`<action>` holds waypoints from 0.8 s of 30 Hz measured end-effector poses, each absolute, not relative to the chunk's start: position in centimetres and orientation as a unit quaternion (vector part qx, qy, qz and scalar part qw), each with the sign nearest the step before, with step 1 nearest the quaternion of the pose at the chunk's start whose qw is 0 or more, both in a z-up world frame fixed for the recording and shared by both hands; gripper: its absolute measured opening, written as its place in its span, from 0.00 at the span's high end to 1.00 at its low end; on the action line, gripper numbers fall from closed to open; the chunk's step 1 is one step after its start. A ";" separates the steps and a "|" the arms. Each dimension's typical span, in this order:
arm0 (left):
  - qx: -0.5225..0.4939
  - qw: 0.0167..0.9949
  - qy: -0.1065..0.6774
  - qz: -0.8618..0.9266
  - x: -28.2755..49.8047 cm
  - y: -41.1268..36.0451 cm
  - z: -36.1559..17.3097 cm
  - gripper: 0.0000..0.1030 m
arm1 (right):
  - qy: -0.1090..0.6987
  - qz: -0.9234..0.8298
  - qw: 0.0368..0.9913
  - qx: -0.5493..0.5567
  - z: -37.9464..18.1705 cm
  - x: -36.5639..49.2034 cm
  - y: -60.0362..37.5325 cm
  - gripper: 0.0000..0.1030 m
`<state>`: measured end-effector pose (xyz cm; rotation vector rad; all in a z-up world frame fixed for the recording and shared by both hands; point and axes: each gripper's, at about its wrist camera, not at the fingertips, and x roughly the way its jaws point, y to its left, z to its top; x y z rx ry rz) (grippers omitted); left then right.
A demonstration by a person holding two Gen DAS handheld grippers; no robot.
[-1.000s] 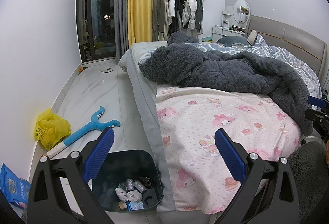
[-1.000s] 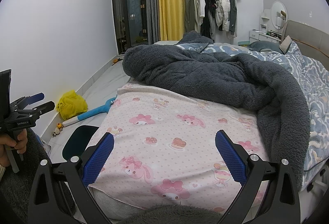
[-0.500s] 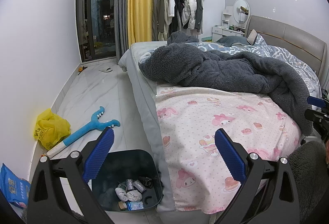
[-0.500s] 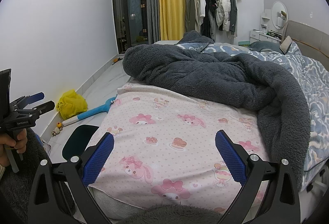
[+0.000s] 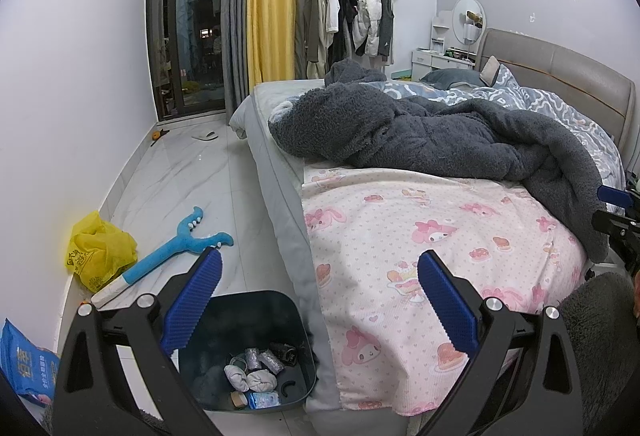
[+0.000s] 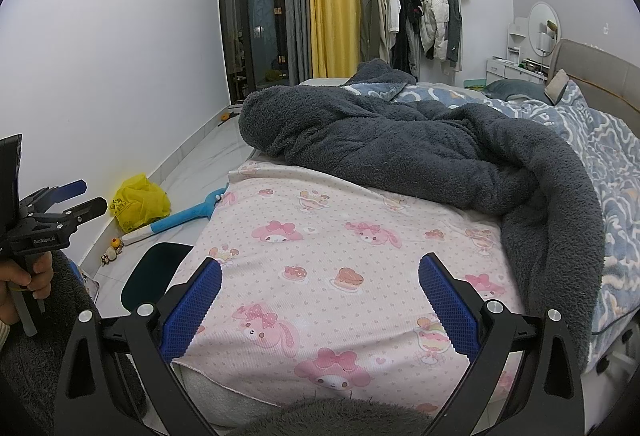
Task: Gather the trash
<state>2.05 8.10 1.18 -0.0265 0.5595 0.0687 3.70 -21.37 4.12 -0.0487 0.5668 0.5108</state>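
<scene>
- Dark bin [image 5: 256,300] on floor, near left of bed [image 5: 400,236]: holds crumpled tissues [image 5: 252,378], wrappers, small scraps.
- Left gripper [image 5: 316,300] spread wide, empty, above bin.
- Right gripper [image 6: 318,300] spread wide, empty, over bed.

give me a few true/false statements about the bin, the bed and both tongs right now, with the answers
1. The left tongs are open and hold nothing. True.
2. The dark bin on the floor is empty. False: wads of paper and wrappers lie at its bottom.
3. The yellow plastic bag lies on the pink sheet. False: it sits on the floor by the wall, beside the blue toy.
4. The right tongs are open over the pink sheet. True.
5. The grey fleece blanket is folded neatly. False: it lies rumpled across the bed.
</scene>
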 end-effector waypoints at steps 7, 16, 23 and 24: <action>-0.013 0.960 0.277 0.033 2.1 8.1 1.3 0.03 | 0.277 0.249 0.928 -0.024 4.1 3.7 -21.4 0.03; -0.014 0.960 0.278 0.034 1.9 8.0 1.0 0.03 | 0.277 0.249 0.928 -0.024 4.1 3.7 -21.4 0.03; -0.012 0.960 0.278 0.035 1.9 8.0 0.8 0.03 | 0.277 0.249 0.928 -0.024 4.1 3.7 -21.4 0.03; -0.014 0.959 0.279 0.035 1.8 8.0 0.7 0.03 | 0.277 0.249 0.928 -0.024 4.1 3.7 -21.4 0.03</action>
